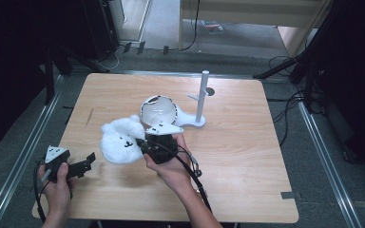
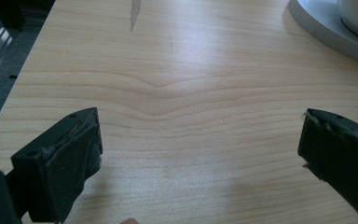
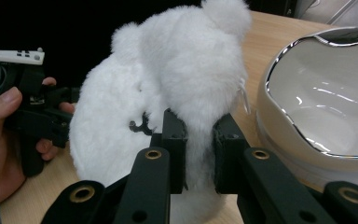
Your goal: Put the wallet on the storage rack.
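High view: the plush (image 1: 120,140) is a white, fluffy toy with a round face, small black eyes and nose, and soft ears. It is at the middle of the wooden table (image 1: 237,156), just left of the right gripper (image 1: 145,142). Right gripper view shows the two black jaws pressed together on a thick fold of the plush's (image 3: 168,84) long fur, so this gripper is clamped on the toy; it seems lifted a little, but I cannot tell whether it touches the table.

Just beside it is a bowl (image 3: 321,116), white and glossy inside with a wavy, shiny metal-like rim, and it holds nothing. It sits on a flat white base (image 1: 190,119) from which a straight white post (image 1: 202,95) rises.

Left gripper (image 1: 83,166) rests near the table's left front corner; its rough black jaws stand wide apart over bare pale wood grain.
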`<state>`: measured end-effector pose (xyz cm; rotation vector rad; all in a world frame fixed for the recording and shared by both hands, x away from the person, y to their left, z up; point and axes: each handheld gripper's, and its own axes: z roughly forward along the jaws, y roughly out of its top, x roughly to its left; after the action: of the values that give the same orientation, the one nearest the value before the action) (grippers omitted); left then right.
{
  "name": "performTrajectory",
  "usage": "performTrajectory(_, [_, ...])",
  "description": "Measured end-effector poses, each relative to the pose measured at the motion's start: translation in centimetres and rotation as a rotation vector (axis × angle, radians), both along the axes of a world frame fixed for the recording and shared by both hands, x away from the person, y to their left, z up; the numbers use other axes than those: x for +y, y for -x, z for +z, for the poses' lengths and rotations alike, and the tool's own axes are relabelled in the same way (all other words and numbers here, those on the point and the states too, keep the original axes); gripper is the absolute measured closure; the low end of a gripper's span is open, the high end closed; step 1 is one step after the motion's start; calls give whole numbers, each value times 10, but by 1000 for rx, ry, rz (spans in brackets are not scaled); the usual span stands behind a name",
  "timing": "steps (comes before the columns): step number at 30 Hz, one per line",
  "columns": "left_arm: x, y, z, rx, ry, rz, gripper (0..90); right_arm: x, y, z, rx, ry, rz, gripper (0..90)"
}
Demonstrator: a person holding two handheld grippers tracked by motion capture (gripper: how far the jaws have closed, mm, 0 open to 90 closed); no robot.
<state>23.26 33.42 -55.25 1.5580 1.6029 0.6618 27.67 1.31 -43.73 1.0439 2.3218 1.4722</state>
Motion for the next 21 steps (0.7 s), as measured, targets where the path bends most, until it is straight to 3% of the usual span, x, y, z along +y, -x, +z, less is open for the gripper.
performTrajectory(21, [0,0,0,-2,1,1,4,-38,-8,21,-4,-22,-114,792])
